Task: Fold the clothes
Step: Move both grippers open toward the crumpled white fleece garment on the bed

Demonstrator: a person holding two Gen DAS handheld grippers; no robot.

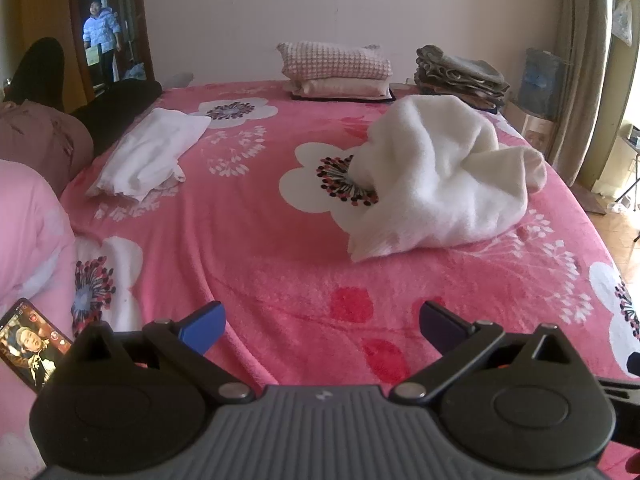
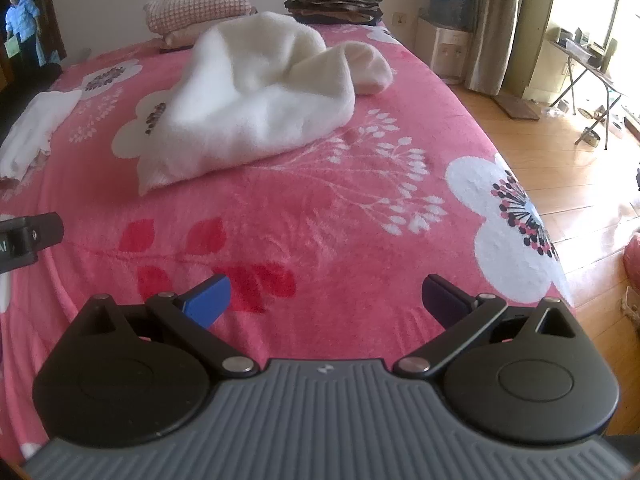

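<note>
At the far left of the left wrist view, a phone (image 1: 34,342) with a lit screen is seen lying on pink bedding (image 1: 32,232), its lower end cut off behind the gripper body; the picture on the screen is too small to be made out. A dark shape and a brownish cushion (image 1: 48,136) at that edge are only partly shown and cannot be identified further. A person (image 1: 102,36) is seen standing in a doorway beyond, small and blurred. These near-left things are not given by the right wrist view, where only the person (image 2: 22,20) appears at the frame edge.

A folded white garment (image 1: 150,156) is laid flat on the left part of the pink flowered blanket (image 1: 260,240); in the right wrist view it (image 2: 32,132) is cut by the left border. The crumpled white fleece garment (image 1: 436,176) is heaped right of centre, well apart from both tools, and is shown larger in the right wrist view (image 2: 256,92). Pillows (image 1: 336,68) and a stack of folded dark cloths (image 1: 460,76) are set at the bed's far end.

The left gripper (image 1: 322,324) is held with its fingers spread wide above the blanket, nothing between them. The right gripper (image 2: 326,300) is likewise spread and empty. The wooden floor (image 2: 560,152) and a folding table (image 2: 584,60) are shown clearly only in the right wrist view.
</note>
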